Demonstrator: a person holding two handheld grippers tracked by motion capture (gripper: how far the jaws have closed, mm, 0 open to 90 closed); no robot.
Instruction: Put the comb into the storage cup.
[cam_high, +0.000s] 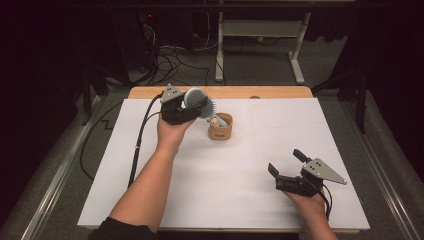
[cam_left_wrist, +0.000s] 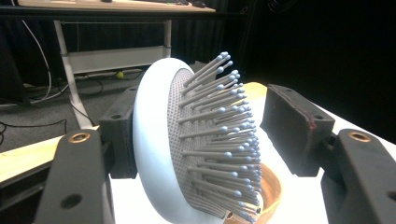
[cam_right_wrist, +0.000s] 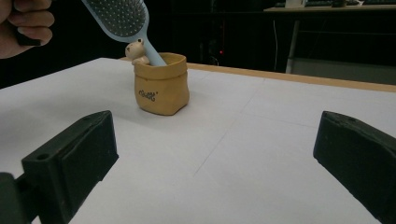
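Note:
A light blue hairbrush (cam_high: 197, 99) leans with its handle down in a small tan pot (cam_high: 220, 127) at the back middle of the white board. A little bear figure (cam_right_wrist: 135, 50) sits on the pot's rim. My left gripper (cam_high: 199, 106) is open around the brush head (cam_left_wrist: 196, 140). Its left pad is against the brush's back, and the other pad stands clear of the bristles. My right gripper (cam_high: 285, 161) rests open near the front right, holding nothing. It faces the pot (cam_right_wrist: 161, 86) and the brush (cam_right_wrist: 119, 16).
The white board (cam_high: 225, 175) covers a wooden table whose far edge (cam_high: 220, 91) shows. Beyond it are a desk frame (cam_high: 260, 45) and cables (cam_high: 170, 60) on the floor. Metal rails run along both sides.

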